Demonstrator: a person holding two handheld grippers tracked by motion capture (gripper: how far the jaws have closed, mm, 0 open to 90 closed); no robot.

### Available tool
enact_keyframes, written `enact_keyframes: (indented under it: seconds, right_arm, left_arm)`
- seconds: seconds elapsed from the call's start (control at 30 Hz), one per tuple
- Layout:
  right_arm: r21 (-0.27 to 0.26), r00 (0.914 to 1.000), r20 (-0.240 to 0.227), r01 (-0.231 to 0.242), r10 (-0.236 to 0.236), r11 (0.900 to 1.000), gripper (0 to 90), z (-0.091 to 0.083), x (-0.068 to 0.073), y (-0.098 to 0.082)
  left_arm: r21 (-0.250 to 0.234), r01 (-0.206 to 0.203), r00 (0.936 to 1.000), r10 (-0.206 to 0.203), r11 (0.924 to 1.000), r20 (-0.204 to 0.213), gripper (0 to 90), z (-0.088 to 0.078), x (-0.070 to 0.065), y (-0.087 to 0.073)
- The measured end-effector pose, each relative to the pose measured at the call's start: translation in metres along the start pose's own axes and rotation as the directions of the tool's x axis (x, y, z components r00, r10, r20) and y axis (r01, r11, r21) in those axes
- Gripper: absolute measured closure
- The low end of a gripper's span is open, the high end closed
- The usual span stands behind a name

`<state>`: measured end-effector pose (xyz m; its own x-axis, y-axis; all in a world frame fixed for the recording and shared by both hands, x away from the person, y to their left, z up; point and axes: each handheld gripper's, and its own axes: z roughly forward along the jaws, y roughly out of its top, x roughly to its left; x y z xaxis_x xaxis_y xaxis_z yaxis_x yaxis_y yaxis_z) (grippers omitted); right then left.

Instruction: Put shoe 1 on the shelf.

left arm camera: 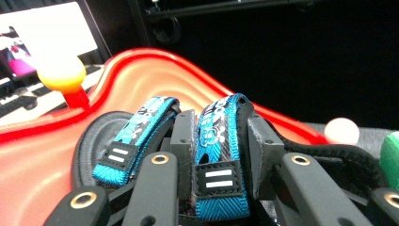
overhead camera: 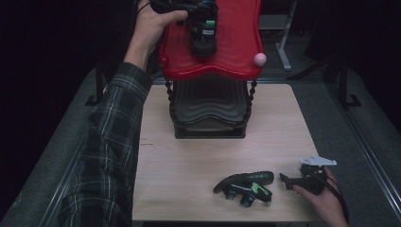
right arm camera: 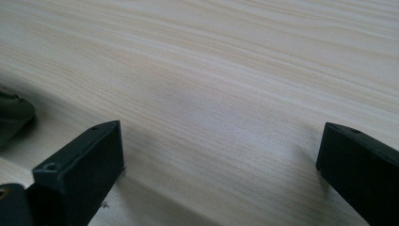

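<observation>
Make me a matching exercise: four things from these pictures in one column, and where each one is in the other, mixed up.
1. sandal with blue straps
2. black and green sandal
3. red plastic top shelf
4. right gripper

a. open, low over the wooden table
b. clamped in the left gripper
c. lying on the table
d. topmost tier of the rack, far end of the table

Pairs: 1-b, 2-c, 3-d, 4-a

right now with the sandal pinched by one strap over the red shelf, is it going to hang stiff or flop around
The sandal will probably sag: the left claw clamps only one blue woven strap, which looks soft. The padded black sole looks thick, so it may swing from the strap. It should slide easily on the glossy red shelf.
</observation>
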<state>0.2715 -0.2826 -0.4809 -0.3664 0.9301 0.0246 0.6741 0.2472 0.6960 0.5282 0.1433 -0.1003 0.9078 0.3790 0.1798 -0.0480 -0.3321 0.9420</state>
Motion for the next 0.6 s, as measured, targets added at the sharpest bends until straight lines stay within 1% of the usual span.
enact_keyframes:
  seconds: [0.03, 0.1, 0.2, 0.3, 0.37, 0.43, 0.53, 0.57, 0.6]
  right_arm:
    - [0.0, 1.0, 0.0, 0.0, 0.0, 1.0, 0.8, 0.0, 0.0, 0.0]
    - [0.0, 1.0, 0.0, 0.001, -0.001, 1.0, 0.8, 0.0, 0.0, 0.0]
    - [0.0, 1.0, 0.0, 0.001, -0.001, 1.0, 0.8, 0.0, 0.0, 0.0]
    - [0.0, 1.0, 0.0, 0.001, -0.001, 1.0, 0.8, 0.0, 0.0, 0.0]
    - [0.0, 1.0, 0.0, 0.001, -0.001, 1.0, 0.8, 0.0, 0.0, 0.0]
    - [0.0, 1.0, 0.0, 0.001, -0.001, 1.0, 0.8, 0.0, 0.0, 0.0]
    - [0.0, 1.0, 0.0, 0.001, -0.001, 1.0, 0.8, 0.0, 0.0, 0.0]
    - [0.0, 1.0, 0.0, 0.001, -0.001, 1.0, 0.8, 0.0, 0.0, 0.0]
    - [0.0, 1.0, 0.0, 0.001, -0.001, 1.0, 0.8, 0.0, 0.0, 0.0]
  left_arm:
    - [-0.011, -0.001, 1.0, 0.001, 0.9999, 0.009, 67.7, 0.0, 0.0, -0.004]
    - [-0.024, -0.001, 0.9999, 0.002, 0.9997, 0.014, 67.7, 0.0, 0.0, -0.007]
    - [-0.02, -0.012, 0.9995, 0.012, 0.9997, 0.03, 67.6, -0.001, -0.001, -0.011]
    - [-0.003, -0.03, 0.9985, 0.03, 0.9995, 0.045, 67.4, 0.002, -0.004, -0.014]
    - [-0.009, -0.026, 0.9988, 0.027, 0.9996, 0.042, 67.3, 0.002, -0.005, -0.015]
    - [-0.011, -0.008, 0.999, 0.009, 0.9999, 0.043, 66.4, 0.001, -0.005, -0.015]
    - [-0.019, 0.01, 0.9996, -0.009, 0.9998, 0.025, 51.1, -0.001, -0.005, -0.015]
    - [-0.033, 0.026, 0.9993, -0.025, 0.9991, 0.03, 45.2, -0.003, -0.005, -0.015]
    - [-0.045, 0.04, 0.9986, -0.038, 0.9982, 0.037, 41.8, -0.005, -0.005, -0.014]
